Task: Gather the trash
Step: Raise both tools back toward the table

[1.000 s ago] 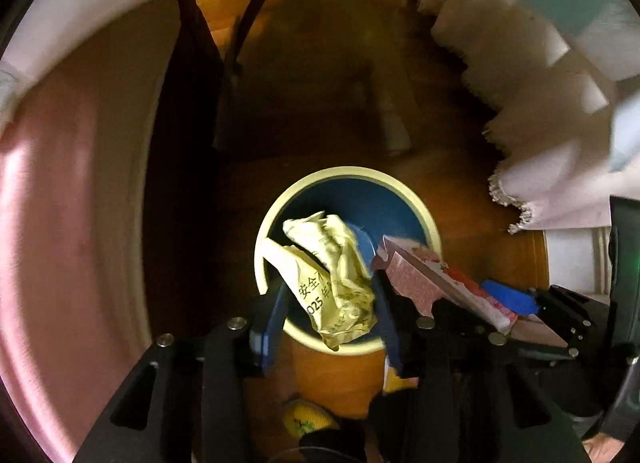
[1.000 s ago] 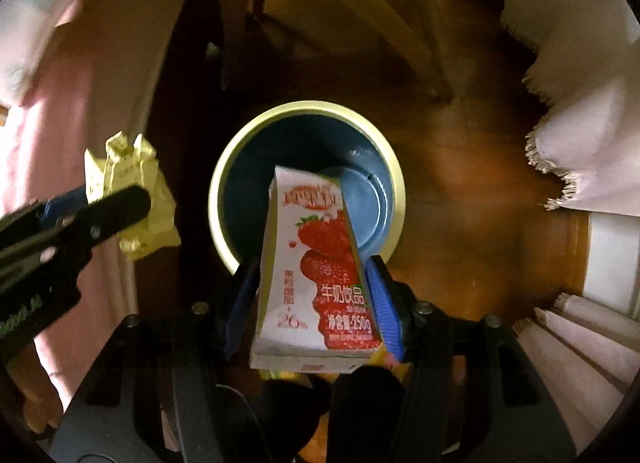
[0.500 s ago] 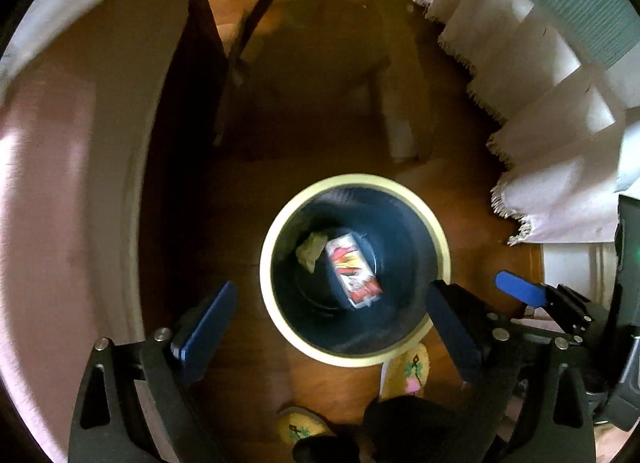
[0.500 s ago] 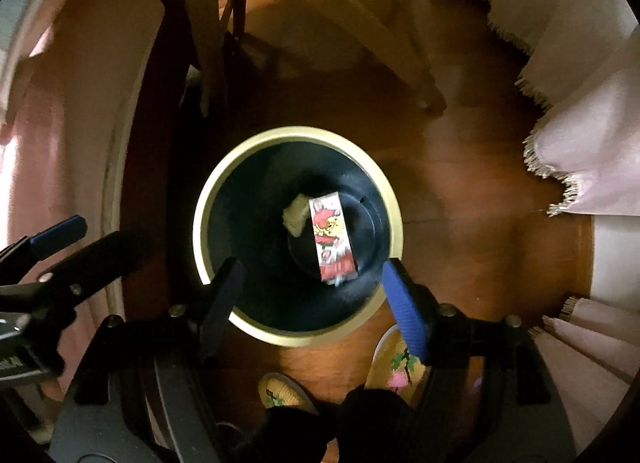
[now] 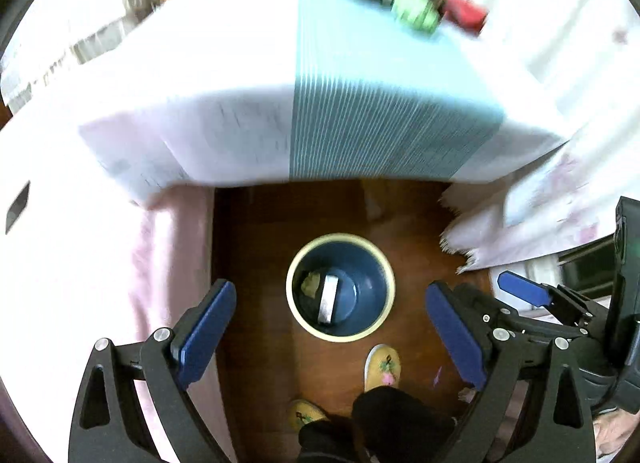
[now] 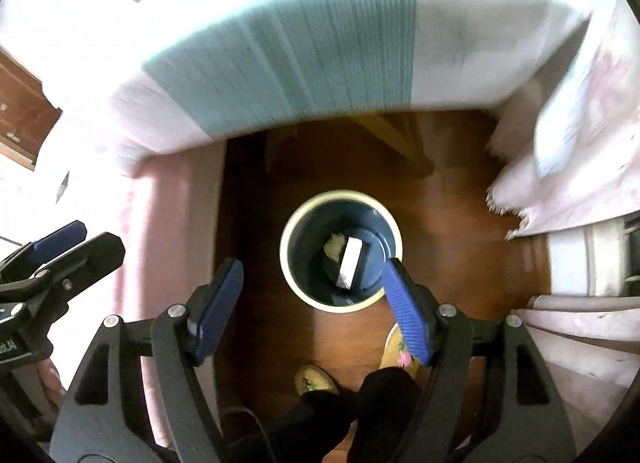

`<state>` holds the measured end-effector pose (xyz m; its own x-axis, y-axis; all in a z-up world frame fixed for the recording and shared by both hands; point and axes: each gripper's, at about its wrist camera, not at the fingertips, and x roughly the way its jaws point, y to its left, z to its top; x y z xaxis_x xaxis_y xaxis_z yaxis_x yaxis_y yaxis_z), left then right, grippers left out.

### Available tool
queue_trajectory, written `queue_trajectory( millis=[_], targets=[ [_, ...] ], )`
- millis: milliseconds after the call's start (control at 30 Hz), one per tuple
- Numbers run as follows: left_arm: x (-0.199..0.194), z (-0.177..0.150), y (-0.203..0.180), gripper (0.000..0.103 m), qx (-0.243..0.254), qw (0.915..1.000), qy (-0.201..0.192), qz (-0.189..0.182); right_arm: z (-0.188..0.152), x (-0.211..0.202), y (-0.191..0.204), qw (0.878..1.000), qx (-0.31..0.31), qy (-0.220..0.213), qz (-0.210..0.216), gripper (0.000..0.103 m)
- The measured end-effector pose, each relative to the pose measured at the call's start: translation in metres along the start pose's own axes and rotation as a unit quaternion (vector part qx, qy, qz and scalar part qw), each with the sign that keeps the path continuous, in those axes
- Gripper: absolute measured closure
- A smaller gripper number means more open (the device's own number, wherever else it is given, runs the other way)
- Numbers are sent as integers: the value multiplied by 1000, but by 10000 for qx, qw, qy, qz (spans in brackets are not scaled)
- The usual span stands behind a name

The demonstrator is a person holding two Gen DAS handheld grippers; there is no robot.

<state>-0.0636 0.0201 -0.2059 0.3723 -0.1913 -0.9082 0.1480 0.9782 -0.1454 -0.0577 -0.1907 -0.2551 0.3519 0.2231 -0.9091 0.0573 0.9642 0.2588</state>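
Both claws are empty on my feeds. Left gripper (image 5: 331, 329): jaws spread wide, nothing between the ribbed blue pads (image 5: 206, 329). Right gripper (image 6: 314, 311): jaws also apart, nothing clamped. Both sets have just been opening.

Trash sits at the bottom of the round dark-blue bin with the cream rim (image 5: 297, 313), standing on the floor well below both grippers:
- flat rectangular drink carton (image 5: 328, 300), washed out pale by glare, lying flat across the bin's raised centre disc
- crumpled yellowish wrapper (image 5: 310, 283), touching the carton's left side

The right wrist view gives the same layout: carton (image 6: 350, 263), wrapper (image 6: 334, 245), bin (image 6: 288, 259).

Surroundings:
- glossy brown wood floor (image 5: 256, 263), bare around the bin
- white tablecloth with a teal ribbed stripe (image 5: 380, 123), its hem hanging beyond the bin
- pink draped cloth (image 5: 168, 263) on the left
- fringed pale cloth (image 5: 520, 231) on the right
- 2 yellow embroidered slippers (image 5: 382, 365) and a dark trouser leg (image 5: 396, 415) just in front of the bin

Items on the tabletop are too blurred for me to identify.
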Motion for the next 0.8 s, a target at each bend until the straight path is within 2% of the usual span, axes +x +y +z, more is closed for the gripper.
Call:
queue_trajectory(
  millis=[67, 267, 400, 567, 800],
  targets=[
    [-48, 9, -1, 6, 44, 9997, -228, -80, 5, -44, 15, 9997, -57, -230, 30, 33],
    [-152, 32, -4, 6, 89, 9964, -829, -156, 17, -147, 37, 9960, -178, -879, 6, 33],
    [-205, 45, -5, 6, 163, 9928, -1167, -231, 25, -206, 47, 9922, -203, -1231, -63, 33],
    [-253, 67, -8, 6, 328, 9893, -1407, -219, 36, -253, 53, 9870, -195, -1579, -210, 33],
    [-270, 101, -17, 6, 333, 9870, -1563, -194, 75, -290, 49, 9810, -226, -1906, -278, 33]
  ],
)
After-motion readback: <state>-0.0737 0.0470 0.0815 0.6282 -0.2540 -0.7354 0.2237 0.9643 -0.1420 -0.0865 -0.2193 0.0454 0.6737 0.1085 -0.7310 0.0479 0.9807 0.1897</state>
